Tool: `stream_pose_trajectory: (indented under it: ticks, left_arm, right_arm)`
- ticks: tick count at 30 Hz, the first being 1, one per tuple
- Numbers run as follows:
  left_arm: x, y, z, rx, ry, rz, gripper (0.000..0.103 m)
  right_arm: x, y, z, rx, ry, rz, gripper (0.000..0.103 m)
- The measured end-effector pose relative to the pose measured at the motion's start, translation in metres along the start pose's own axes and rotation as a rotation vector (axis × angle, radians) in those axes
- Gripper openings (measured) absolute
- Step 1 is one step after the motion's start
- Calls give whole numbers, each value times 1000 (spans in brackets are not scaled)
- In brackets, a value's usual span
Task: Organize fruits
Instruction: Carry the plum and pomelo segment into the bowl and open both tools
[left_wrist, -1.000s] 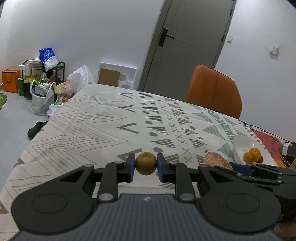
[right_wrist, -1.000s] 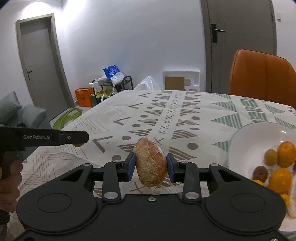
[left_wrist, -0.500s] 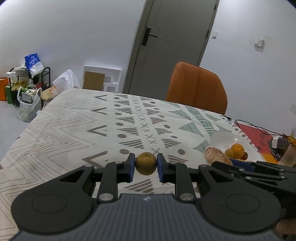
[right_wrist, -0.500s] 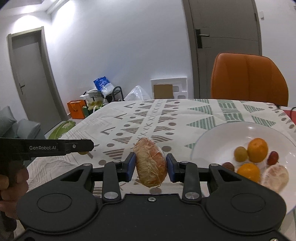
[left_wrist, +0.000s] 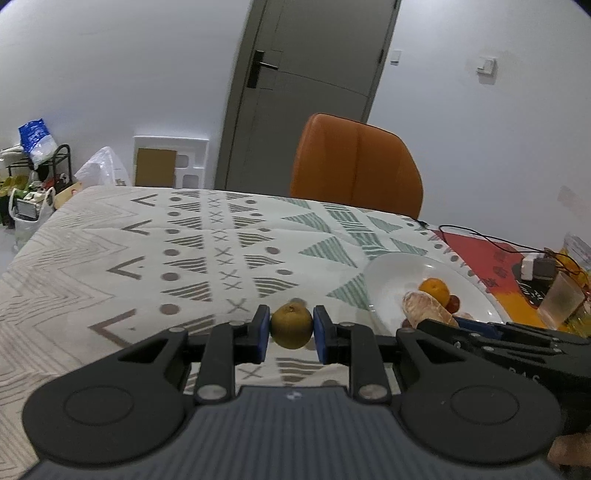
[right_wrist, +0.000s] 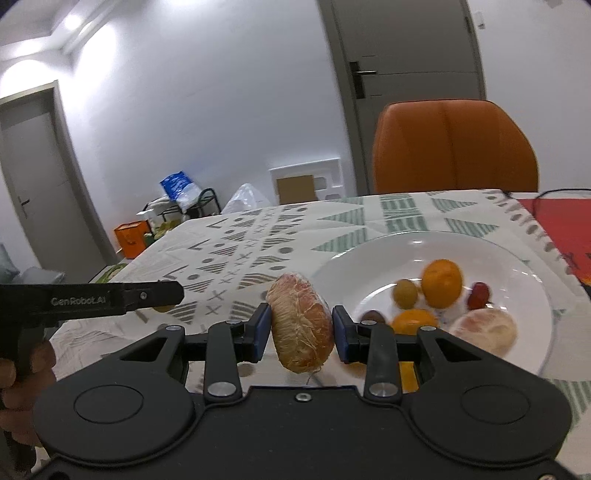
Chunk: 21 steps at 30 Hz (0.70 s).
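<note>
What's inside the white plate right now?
White plate holds two oranges, a small green fruit, a red one, a dark one and a peeled pomelo segment. The right claw covers its near rim.

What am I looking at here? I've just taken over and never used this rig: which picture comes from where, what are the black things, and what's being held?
There is no robot arm. A person holds a black two-finger gripper in each hand, and each one carries a camera looking forward along its fingers, so the black shape at the bottom of each picture is that gripper itself.

In the left wrist view, the left gripper is shut on a small brownish-green fruit. In the right wrist view, the right gripper is shut on a peeled pomelo segment. Each gripper also shows at the edge of the other's picture.

Both are above a table with a patterned tablecloth. On it stands a white plate that already holds oranges, another peeled segment and a few small fruits. Behind the table is an orange chair.
</note>
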<state>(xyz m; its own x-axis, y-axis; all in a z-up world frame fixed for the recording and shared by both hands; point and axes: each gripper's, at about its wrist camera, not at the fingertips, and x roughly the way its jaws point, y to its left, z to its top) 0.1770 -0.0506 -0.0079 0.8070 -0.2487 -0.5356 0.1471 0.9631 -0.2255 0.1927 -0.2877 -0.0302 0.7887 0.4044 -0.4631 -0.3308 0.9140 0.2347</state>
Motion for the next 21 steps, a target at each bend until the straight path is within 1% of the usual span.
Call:
stream_pose_trajectory:
  ticks: [6,21]
  left_arm:
    - [9,-18,1,29,8,-18,23]
    - [36,-50,4,73,31,-27,24]
  right_arm:
    - [-6,-21,0,35,-17,-24,34]
    - [-2,-72,-1,125,-28,-89,34]
